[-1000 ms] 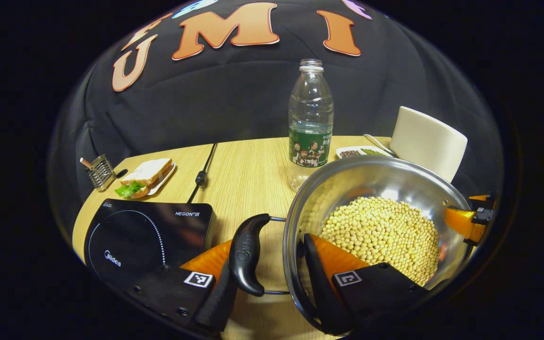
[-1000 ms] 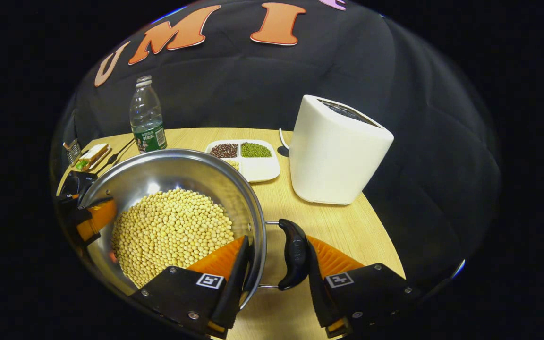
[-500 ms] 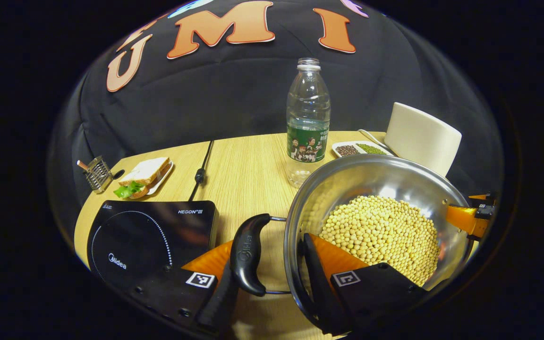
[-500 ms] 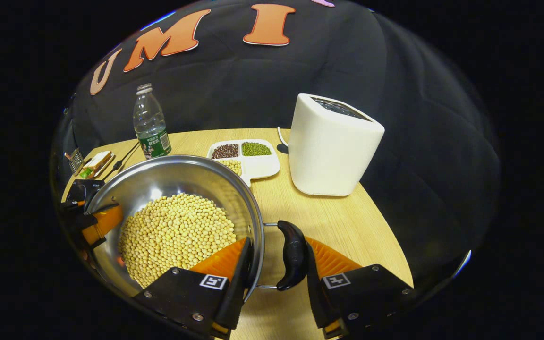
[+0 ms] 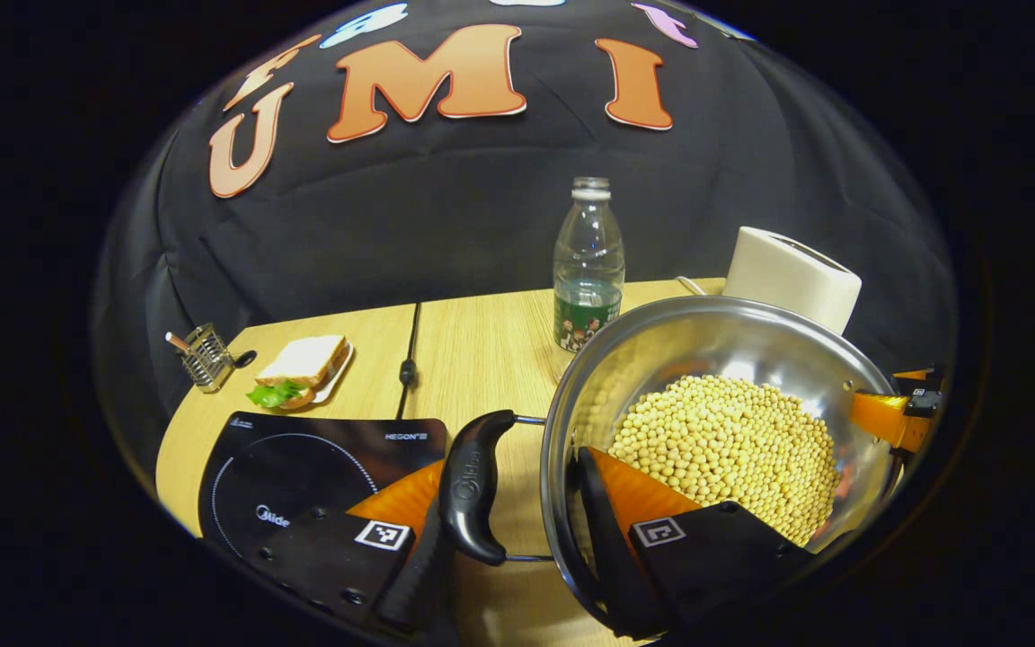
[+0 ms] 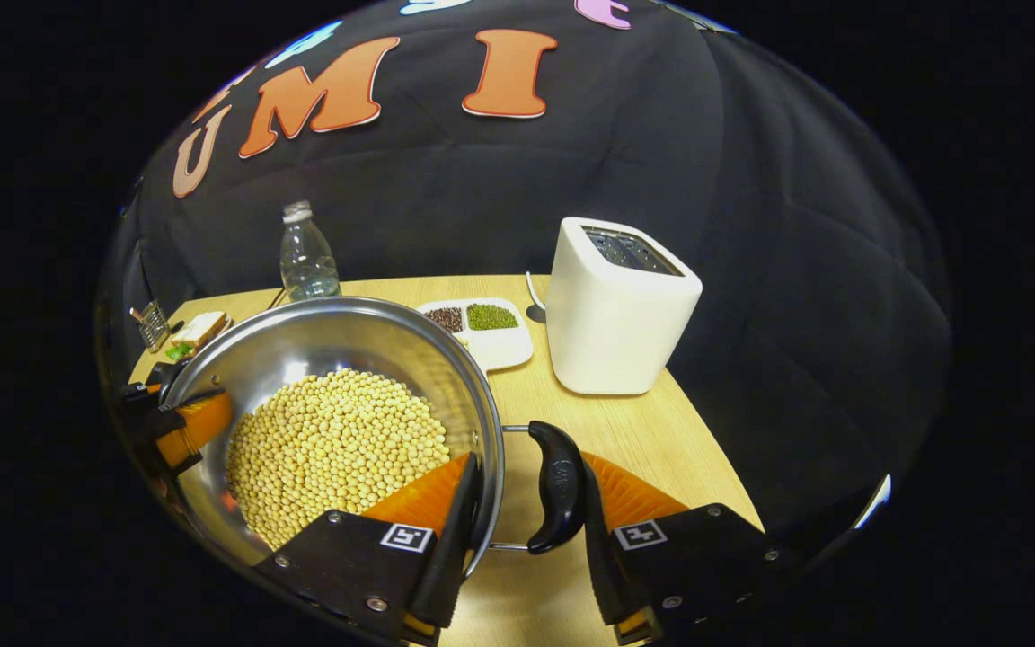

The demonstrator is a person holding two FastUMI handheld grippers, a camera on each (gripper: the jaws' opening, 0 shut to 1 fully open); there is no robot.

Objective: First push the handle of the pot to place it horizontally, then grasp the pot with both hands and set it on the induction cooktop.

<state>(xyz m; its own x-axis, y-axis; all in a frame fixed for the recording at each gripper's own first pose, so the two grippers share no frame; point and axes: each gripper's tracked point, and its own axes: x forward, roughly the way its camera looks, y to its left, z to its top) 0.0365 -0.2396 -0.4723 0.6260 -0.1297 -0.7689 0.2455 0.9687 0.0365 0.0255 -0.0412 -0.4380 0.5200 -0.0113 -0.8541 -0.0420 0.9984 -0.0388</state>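
**Materials and finishes on the surface**

The round steel pot [image 5: 706,337] is polished metal, its inner wall mirror-bright, filled with matt pale-yellow dried beans [image 5: 729,445]. Its curved black handle [image 5: 468,485] looks like glossy plastic. The flat black induction cooktop [image 5: 302,458] has a smooth, shiny glass-like top. The light wood-grain surface [image 5: 473,350] is smooth and satin. The clear bottle [image 5: 588,261] is glossy plastic; the white box-shaped appliance [image 6: 612,314] is matt.

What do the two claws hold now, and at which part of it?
Both hold the pot of soybeans. The left claw clamps its left handle and rim; the right claw clamps its right handle and rim.
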